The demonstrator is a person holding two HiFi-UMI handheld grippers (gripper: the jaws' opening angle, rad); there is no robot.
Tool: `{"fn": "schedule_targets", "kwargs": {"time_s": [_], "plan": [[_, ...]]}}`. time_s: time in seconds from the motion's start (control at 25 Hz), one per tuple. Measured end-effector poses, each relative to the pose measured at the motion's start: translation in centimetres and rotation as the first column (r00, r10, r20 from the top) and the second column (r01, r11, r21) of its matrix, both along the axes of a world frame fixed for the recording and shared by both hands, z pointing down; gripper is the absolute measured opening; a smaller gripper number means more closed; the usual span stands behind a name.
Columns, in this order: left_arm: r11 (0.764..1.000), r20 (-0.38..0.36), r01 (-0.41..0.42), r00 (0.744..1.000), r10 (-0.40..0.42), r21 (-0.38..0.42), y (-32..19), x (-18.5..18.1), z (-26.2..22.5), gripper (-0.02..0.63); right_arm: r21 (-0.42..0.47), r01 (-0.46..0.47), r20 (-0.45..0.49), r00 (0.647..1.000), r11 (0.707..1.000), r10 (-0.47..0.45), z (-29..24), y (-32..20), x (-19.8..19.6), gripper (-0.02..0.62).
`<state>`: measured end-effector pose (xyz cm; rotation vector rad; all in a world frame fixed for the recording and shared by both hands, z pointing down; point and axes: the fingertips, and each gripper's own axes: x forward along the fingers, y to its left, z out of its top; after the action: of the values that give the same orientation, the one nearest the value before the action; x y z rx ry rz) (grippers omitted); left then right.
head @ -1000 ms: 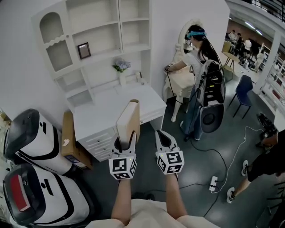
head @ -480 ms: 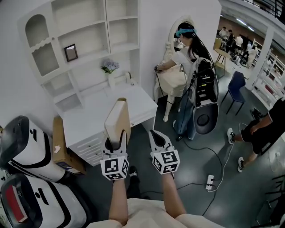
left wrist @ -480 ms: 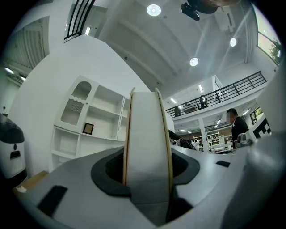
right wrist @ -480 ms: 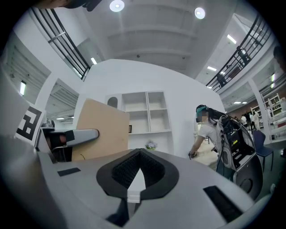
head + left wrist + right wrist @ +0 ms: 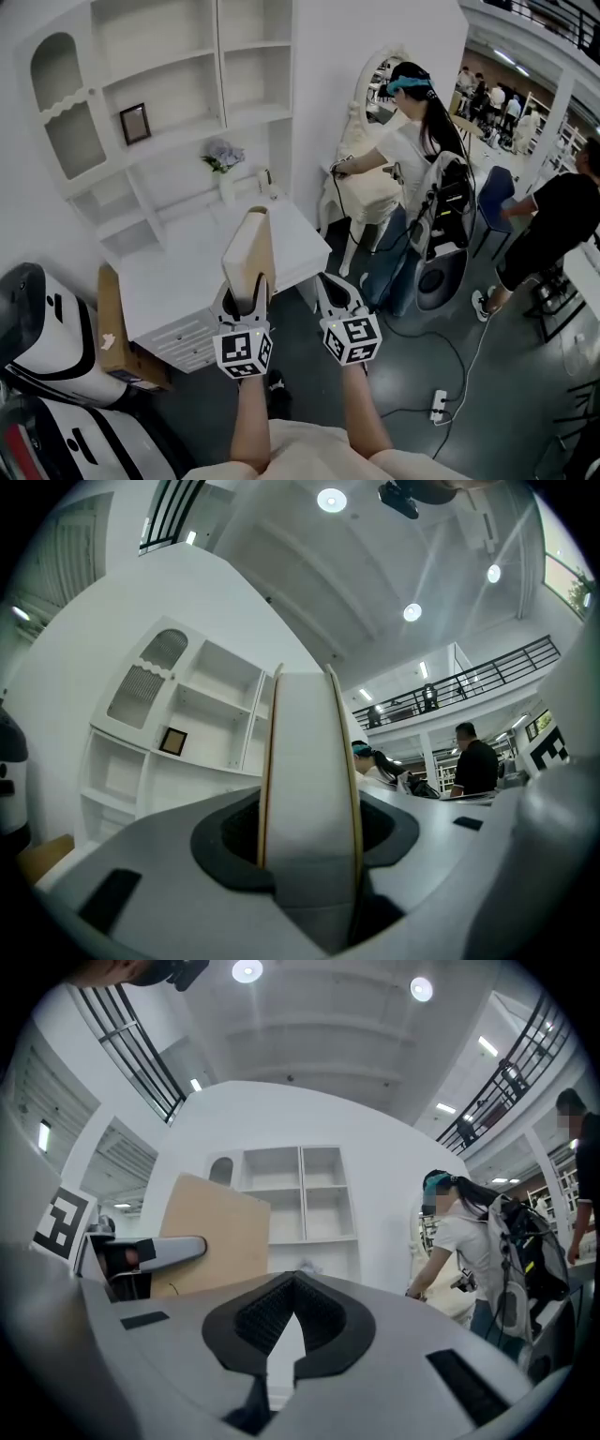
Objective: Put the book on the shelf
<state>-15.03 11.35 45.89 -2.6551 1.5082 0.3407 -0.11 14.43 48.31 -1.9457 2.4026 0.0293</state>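
The left gripper pinches the lower end of a book between its jaws. The book stands upright, tan cover facing left and its pale page edge facing the camera in the left gripper view. In the head view the book sits in front of the near edge of a white desk, its top edge overlapping the desk's surface.

The right gripper is just beside the left one, off the desk's right front corner and above the dark floor. Its jaws are pressed together with nothing between them. Each gripper carries a cube with black and white square markers, and a bare forearm runs back from each toward the camera.

Rising from the back of the desk against the white wall is the shelf, a white unit with several open compartments. A small dark picture frame stands on one of its ledges, above the desk's left half. A vase of pale flowers stands at the back of the desk.

A cardboard box leans against the desk's left side, and beyond it are large white and black machine housings. To the right of the desk a person wearing a backpack bends toward a mirror. Farther right another person in dark clothes stands at the edge of the view. A power strip lies on the floor, well to the right of the desk's front.
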Motion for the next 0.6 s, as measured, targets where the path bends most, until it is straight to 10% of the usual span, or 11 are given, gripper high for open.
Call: {"fn": "schedule_targets", "kwargs": {"time_s": [0.6], "plan": [[0.999, 0.006, 0.023, 1.0, -0.023, 0.037, -22.2, 0.0, -3.6, 0.221, 0.027, 0.022, -0.005, 1.0, 0.999, -0.022, -2.7, -22.2, -0.2, 0.025]]}}
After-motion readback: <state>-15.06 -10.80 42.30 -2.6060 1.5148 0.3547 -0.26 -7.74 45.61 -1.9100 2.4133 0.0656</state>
